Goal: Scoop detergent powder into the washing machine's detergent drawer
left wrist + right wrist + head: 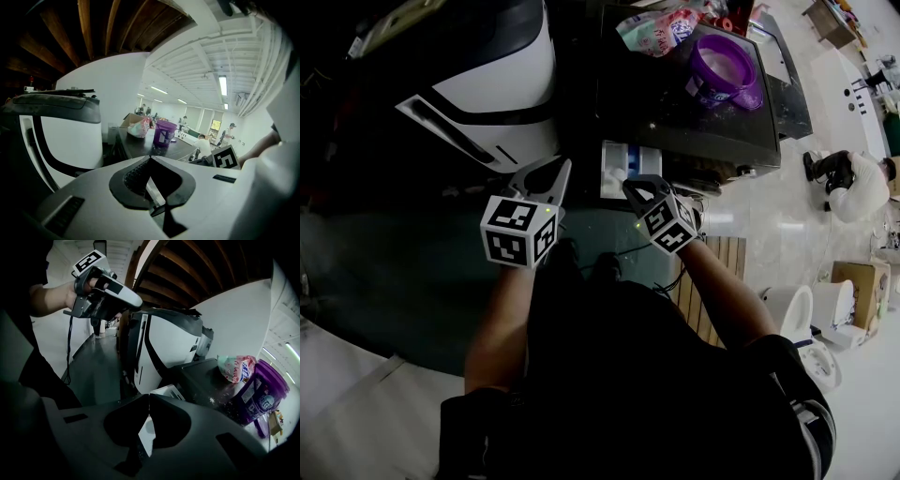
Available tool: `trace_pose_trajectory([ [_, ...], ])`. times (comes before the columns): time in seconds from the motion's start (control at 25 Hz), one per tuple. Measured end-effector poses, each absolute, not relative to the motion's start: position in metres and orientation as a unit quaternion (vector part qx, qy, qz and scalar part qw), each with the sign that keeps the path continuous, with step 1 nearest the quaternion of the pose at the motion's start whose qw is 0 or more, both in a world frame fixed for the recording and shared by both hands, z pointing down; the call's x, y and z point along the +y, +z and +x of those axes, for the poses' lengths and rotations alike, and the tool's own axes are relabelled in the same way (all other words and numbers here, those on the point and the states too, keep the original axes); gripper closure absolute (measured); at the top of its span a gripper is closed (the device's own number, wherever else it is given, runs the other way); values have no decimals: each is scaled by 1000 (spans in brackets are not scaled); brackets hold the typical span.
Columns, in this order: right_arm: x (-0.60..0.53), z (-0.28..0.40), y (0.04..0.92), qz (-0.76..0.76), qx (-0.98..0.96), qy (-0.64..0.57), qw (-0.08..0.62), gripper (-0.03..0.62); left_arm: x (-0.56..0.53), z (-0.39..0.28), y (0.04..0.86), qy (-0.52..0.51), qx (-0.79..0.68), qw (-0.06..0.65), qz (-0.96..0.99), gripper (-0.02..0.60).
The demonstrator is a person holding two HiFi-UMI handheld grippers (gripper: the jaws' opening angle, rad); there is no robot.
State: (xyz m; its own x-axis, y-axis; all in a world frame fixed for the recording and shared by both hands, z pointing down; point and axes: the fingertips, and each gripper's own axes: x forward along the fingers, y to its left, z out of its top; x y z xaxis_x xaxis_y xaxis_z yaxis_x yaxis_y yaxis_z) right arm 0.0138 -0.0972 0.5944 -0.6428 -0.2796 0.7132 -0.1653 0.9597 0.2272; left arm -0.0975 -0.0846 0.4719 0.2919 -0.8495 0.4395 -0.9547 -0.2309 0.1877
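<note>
As both tools stand empty, no scooping is yet in hand. Your left gripper has its jaws brought together with nothing between them. Your right gripper is the same, tips met and nothing held. Both hover side by side in front of the washing machine, below its dark top.

The detergent drawer stands pulled out of the machine's front, its long axis running from the machine toward you. In the head view it lies between the two grippers, closer to the right one. The right gripper view shows its white end directly past the closed jaws. The right gripper is the nearer to it.

The purple detergent tub sits with its lid off on the machine top, ahead of and to the right of both grippers and well apart from them, beside a pink-printed bag. The right gripper is again the nearer. Loose powder specks lie on the top near the tub. No scoop can be made out for certain.

Judgement: the task is at its start. The coming move turns on reaching up and right to the tub, so the right gripper is better placed; its jaws must part first.
</note>
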Motion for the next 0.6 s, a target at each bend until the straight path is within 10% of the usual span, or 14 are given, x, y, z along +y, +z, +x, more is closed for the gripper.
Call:
trace_pose_trajectory([
  [0.6,-91,12,581,111,-898,-143,402,576,-79,-91,467,125,-585,211,773,574],
])
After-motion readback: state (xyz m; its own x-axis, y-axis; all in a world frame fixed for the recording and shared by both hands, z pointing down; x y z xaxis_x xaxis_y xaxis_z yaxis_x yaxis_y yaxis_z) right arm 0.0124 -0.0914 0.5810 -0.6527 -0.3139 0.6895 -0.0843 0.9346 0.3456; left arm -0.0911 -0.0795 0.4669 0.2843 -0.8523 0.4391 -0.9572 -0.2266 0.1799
